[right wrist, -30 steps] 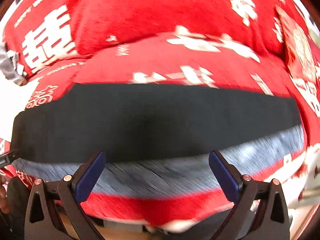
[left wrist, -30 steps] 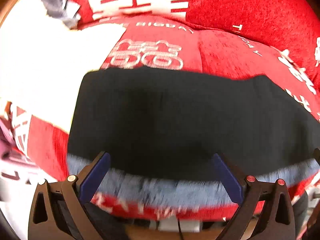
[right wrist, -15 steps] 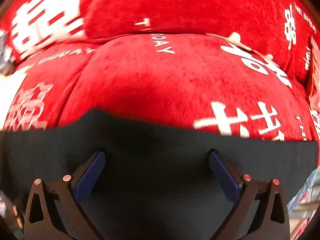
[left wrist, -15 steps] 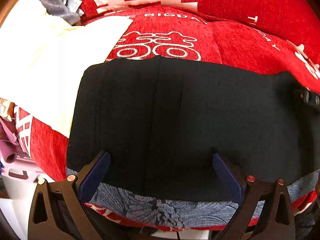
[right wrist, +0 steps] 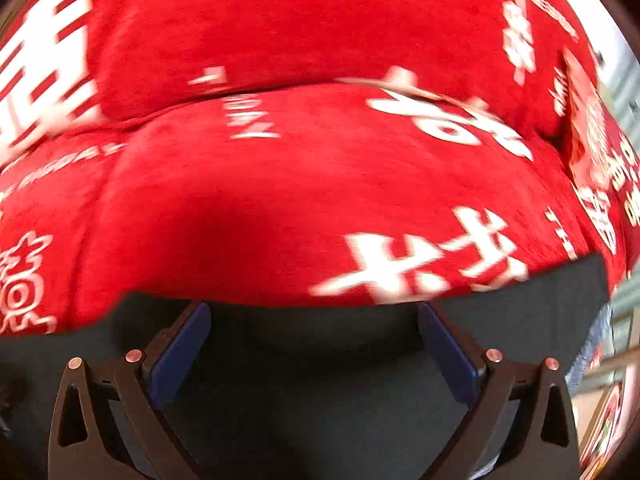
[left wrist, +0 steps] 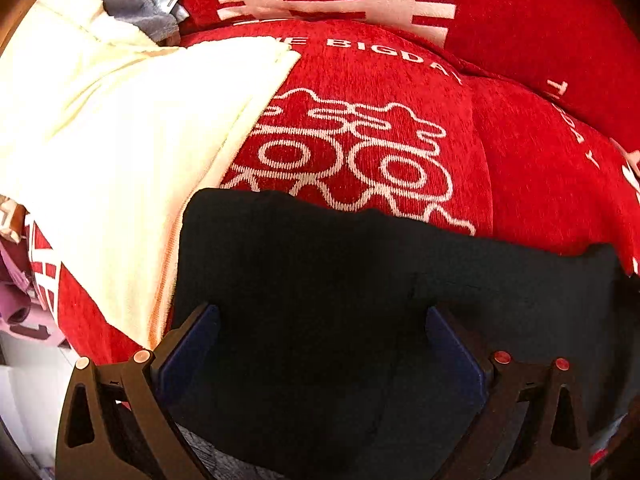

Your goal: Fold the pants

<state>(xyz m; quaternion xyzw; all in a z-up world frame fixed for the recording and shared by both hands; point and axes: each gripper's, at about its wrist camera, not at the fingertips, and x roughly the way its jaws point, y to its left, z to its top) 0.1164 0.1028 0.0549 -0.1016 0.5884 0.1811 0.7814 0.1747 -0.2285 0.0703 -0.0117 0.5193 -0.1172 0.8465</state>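
Both grippers, left [left wrist: 322, 320] and right [right wrist: 314, 318], spread wide and empty, have advanced over the black pants [left wrist: 360, 288], whose patterned hem has nearly vanished, probably smoothing the fold.

The black pants [left wrist: 360, 300] run off the bottom and right edges of the left wrist view. The right wrist view is motion-blurred, smearing the white lettering [right wrist: 420, 264] on the red cover. Whether either tool touches the fabric cannot be told.

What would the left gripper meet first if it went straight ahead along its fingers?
Most likely the black pants, which already lie between and ahead of the left gripper's open fingers. Beyond their far edge is the red cushion. Depth is unclear.
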